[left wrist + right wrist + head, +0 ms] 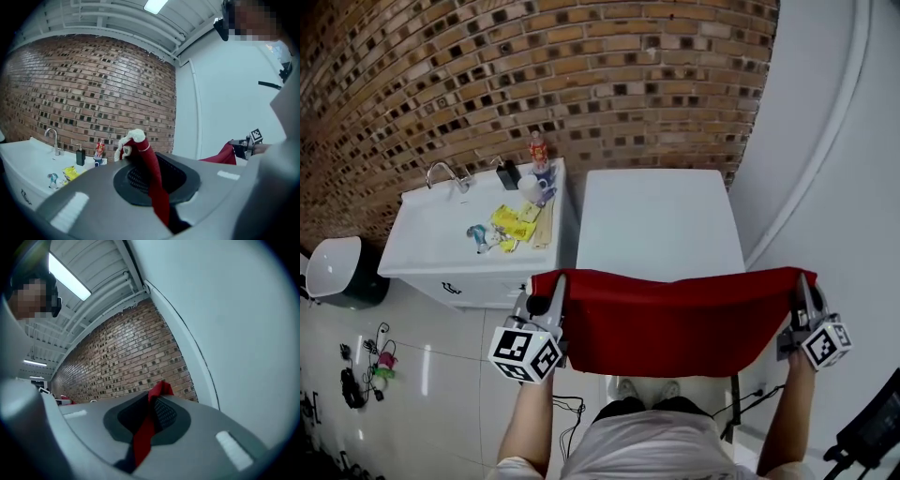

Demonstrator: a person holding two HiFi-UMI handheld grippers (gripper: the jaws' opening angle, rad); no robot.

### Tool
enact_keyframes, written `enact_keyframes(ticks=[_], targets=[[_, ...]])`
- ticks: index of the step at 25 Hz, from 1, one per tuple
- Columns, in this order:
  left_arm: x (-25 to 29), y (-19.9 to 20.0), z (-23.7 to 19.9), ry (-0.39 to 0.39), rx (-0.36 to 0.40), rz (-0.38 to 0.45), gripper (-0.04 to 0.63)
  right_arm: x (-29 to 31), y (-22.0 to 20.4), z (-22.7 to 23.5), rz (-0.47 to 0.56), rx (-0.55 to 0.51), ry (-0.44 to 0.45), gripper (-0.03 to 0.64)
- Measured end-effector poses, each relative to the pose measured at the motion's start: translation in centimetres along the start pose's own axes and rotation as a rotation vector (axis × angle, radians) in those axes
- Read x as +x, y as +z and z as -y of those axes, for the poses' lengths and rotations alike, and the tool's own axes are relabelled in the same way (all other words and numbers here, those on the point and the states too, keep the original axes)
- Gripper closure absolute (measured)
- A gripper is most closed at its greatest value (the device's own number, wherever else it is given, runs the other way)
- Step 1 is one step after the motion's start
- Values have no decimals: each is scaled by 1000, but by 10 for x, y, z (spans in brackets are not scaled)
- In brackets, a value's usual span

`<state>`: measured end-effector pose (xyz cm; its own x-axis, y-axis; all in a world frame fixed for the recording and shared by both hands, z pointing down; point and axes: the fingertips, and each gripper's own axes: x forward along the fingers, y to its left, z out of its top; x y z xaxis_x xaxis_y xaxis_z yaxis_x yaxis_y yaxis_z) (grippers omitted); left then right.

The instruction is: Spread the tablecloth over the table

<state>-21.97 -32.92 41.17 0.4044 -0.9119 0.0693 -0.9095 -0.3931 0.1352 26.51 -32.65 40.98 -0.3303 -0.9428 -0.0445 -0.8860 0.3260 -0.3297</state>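
We hold the red fabric tablecloth (675,323) taut, left tool (557,286) and right tool (800,284) each clamped on a corner, before the white rectangular desk (656,220).

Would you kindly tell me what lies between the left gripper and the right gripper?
The red tablecloth stretches from the left gripper to the right gripper, each shut on a corner of it; the head view shows this.

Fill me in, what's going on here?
A person holds a red tablecloth stretched between two handheld grippers. The left gripper and the right gripper each have their jaws shut on an upper corner. The cloth hangs at the near end of the white table, not yet laid on it. A cluttered sink counter stands to the table's left.
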Motion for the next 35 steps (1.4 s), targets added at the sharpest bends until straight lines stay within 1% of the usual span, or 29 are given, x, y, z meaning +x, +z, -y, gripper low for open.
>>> enact_keyframes(ticks=[5, 9, 12, 14, 19, 21, 23, 26, 31, 35], targets=[[36, 2, -16, 7, 9, -7, 584, 45, 5, 23, -9, 71, 16, 604], [67, 1, -29, 20, 8, -22, 583, 81, -3, 36, -64, 68, 21, 604], [95, -3, -41, 34, -4, -34, 583, 105, -13, 63, -99, 61, -1, 604], [112, -11, -48, 43, -16, -53, 583, 124, -19, 71, -129, 78, -4, 604], [155, -22, -62, 51, 26, -96, 583, 168, -27, 85, -175, 98, -6, 603], [170, -25, -69, 54, 50, -98, 583, 184, -32, 92, -193, 87, -18, 604], [183, -24, -76, 64, 74, -92, 583, 200, -36, 95, -214, 54, -28, 604], [201, -20, -87, 87, 89, -87, 583, 220, -36, 96, -233, 2, -28, 604], [223, -16, -97, 114, 72, -85, 583, 244, -35, 102, -251, -46, -26, 604], [235, -30, -105, 136, 42, -105, 581, 262, -48, 106, -293, -79, -14, 603]])
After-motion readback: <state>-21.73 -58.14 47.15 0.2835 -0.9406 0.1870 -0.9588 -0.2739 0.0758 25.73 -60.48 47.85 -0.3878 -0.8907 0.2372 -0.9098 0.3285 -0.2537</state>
